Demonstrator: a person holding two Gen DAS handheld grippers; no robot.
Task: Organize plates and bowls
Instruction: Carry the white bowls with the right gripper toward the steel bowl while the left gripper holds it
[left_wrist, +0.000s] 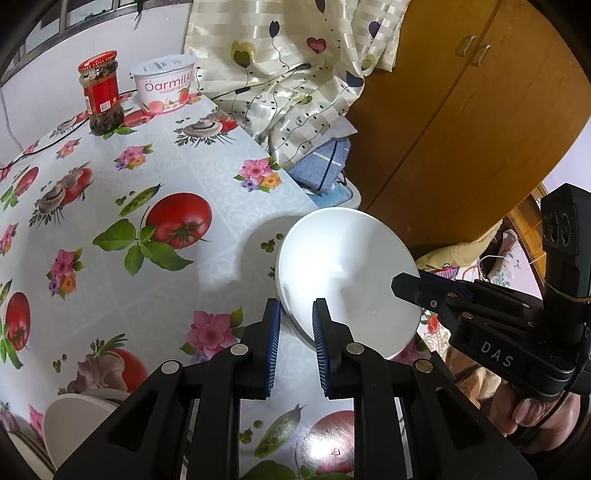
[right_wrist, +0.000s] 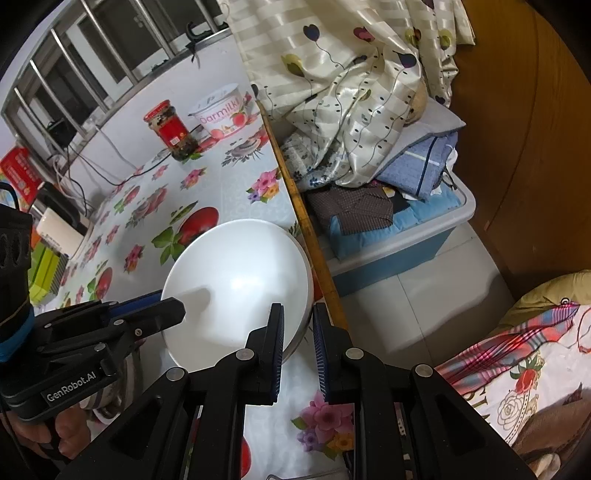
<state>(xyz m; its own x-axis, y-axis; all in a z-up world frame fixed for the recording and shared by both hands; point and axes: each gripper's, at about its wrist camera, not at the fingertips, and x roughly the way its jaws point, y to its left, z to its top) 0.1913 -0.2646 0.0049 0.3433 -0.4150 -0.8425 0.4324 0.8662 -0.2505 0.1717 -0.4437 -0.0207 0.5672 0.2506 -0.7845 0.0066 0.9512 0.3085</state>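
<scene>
You hold a white plate (left_wrist: 347, 280) tilted above the table's (left_wrist: 207, 177) right edge, both the left gripper (left_wrist: 295, 325) and the right gripper (right_wrist: 298, 328) clamped on its rim; a bowl (left_wrist: 70, 421) awaits, so organizing seems early.

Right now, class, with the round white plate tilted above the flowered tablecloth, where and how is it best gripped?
Grip the thin rim of the round white plate, edge-on, one finger on each face. Its broad, smooth faces offer nothing else to pinch. Both grippers do this: the left gripper straddles the rim from the near side, the right gripper at the opposite edge, over the flowered tablecloth.
</scene>
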